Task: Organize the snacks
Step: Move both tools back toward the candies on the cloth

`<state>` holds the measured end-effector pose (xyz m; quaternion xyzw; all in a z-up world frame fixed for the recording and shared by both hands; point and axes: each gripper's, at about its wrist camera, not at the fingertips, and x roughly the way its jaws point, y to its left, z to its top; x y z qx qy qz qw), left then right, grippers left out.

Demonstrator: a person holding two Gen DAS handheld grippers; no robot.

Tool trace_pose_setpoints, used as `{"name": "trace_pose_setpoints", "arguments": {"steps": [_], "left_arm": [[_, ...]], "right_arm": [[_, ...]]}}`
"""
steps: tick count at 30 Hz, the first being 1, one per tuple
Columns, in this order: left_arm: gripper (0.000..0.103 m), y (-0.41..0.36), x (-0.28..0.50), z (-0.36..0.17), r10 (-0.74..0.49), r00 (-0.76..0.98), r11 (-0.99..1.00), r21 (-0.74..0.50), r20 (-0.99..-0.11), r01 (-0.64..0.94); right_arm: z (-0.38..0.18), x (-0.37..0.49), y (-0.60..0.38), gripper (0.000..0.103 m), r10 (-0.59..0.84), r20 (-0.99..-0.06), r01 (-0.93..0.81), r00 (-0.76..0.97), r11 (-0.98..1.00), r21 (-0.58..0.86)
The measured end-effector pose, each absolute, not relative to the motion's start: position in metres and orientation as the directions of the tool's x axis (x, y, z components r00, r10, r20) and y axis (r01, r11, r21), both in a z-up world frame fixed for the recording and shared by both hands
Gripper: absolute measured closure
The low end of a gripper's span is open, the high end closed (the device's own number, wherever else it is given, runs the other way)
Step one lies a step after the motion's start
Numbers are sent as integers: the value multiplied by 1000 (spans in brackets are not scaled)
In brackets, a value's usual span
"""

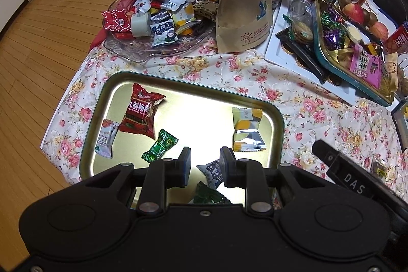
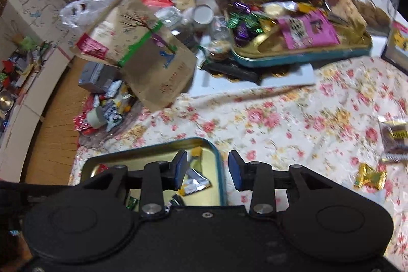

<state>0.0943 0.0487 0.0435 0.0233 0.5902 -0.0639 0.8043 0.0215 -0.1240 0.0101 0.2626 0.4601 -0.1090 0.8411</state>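
Hovered with left gripper (image 1: 205, 165) open and empty above near tray (image 1: 276, 114) collecting sweets; right gripper (image 2: 207, 170) likewise wide, unloaded.

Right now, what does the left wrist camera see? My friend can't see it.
Open left tongs hover over a gold tin tray on a flowered tablecloth. The tray holds a red snack packet, a green candy and other small packets. Behind it is a glass dish piled with snacks.
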Motion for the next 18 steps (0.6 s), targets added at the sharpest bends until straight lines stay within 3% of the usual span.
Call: {"name": "trace_pose_setpoints", "arguments": {"steps": [7,18], "left_arm": [[69,30,88,43,-95,282,984,-47,-955,174],[69,-11,70,36,-108,246,962,-39,-963,270]], "right_arm": [[-15,15,-141,65,64,-911,490,407,826,277],[-30,-24,-198,65,45,-938,585,343,772,251]]}}
